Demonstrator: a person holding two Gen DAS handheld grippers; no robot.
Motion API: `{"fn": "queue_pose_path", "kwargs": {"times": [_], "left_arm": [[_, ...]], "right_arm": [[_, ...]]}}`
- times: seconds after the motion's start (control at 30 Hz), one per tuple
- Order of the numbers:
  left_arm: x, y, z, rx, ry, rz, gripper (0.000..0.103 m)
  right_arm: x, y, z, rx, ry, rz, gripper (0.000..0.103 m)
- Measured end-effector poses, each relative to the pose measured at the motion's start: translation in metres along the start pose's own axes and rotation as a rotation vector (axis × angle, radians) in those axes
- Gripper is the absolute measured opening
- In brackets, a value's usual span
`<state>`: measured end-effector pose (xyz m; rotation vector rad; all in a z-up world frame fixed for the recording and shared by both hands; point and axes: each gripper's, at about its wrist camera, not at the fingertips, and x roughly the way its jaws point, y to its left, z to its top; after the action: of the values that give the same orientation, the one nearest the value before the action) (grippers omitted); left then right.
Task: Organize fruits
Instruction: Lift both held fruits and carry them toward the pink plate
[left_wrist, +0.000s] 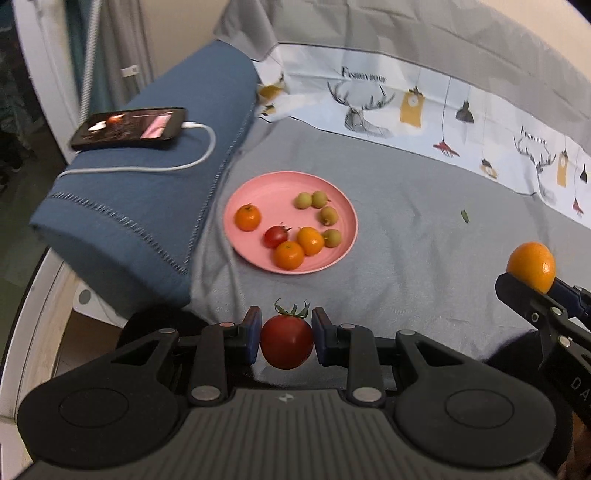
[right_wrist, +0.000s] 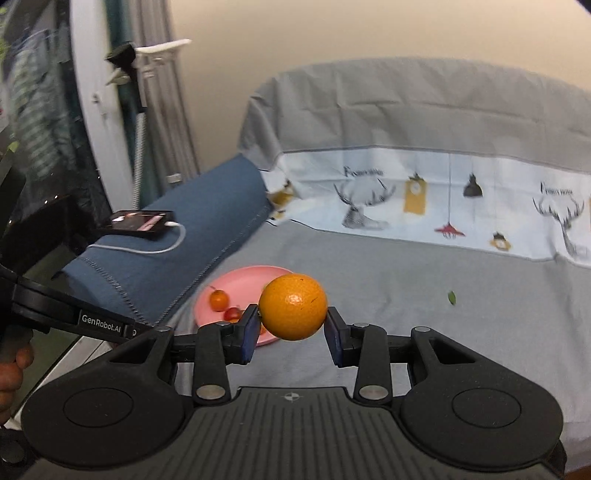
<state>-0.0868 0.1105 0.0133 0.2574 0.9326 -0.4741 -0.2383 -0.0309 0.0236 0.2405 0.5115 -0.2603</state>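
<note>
A pink plate lies on the grey sofa seat and holds three small oranges, a red tomato and several green fruits. My left gripper is shut on a red tomato with a green stem, held above the seat in front of the plate. My right gripper is shut on an orange, held in the air to the right of the plate. That orange also shows at the right edge of the left wrist view.
A blue folded blanket lies over the sofa arm left of the plate, with a phone and its white cable on it. A patterned cloth covers the backrest. A small green leaf lies on the seat.
</note>
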Motion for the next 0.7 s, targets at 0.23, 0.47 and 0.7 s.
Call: {"fn": "queue_pose_path", "kwargs": {"times": [0.23,0.47,0.7], "left_arm": [[-0.025,0.012,-0.022,-0.057,-0.036,-0.022,0.032],[-0.035,0.014,-0.026,-0.057,-0.063,-0.034,0.033],[-0.031,0.014,-0.027,-0.056,-0.062,-0.039,0.032]], "right_arm": [[-0.025,0.018,-0.009,-0.043,-0.011,0.013,0.039],[-0.032,0.024,-0.012,-0.05,-0.014,0.012,0.039],[-0.031,0.024,-0.012,-0.047,-0.002,0.005,0.039]]}}
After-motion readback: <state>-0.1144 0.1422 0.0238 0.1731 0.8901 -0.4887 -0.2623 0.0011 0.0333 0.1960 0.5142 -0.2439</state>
